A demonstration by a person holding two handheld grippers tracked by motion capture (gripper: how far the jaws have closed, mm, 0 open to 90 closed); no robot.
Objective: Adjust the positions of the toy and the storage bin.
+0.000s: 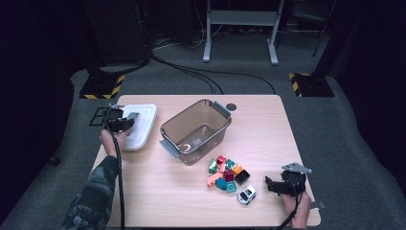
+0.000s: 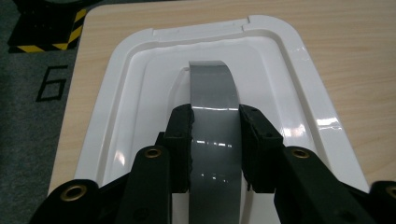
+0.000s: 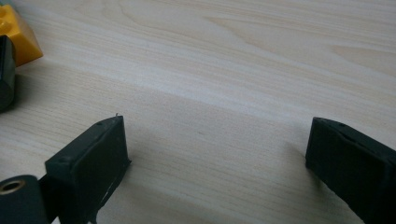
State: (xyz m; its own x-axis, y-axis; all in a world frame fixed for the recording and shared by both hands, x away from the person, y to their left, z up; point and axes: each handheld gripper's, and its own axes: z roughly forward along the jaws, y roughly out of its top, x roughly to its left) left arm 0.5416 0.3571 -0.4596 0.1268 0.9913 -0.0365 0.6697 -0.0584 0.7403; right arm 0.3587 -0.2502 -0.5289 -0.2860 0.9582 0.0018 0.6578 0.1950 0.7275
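Nearest the lens in the left gripper view, the left gripper (image 2: 215, 140) clamps the grey handle (image 2: 212, 93) of the white lid (image 2: 299, 70), which lies flat at the table's (image 1: 268, 124) far-left corner — a grip the high view blurs to a dark lump. The right gripper (image 3: 215, 154) rests on bare wood, jaws wide with nothing between, a yellow block (image 3: 18, 35) cut off at the frame edge. From above, the clear bin (image 1: 194, 132) stands beside the lid, with bricks (image 1: 227, 175) and a toy car (image 1: 246, 194) between bin and right gripper.
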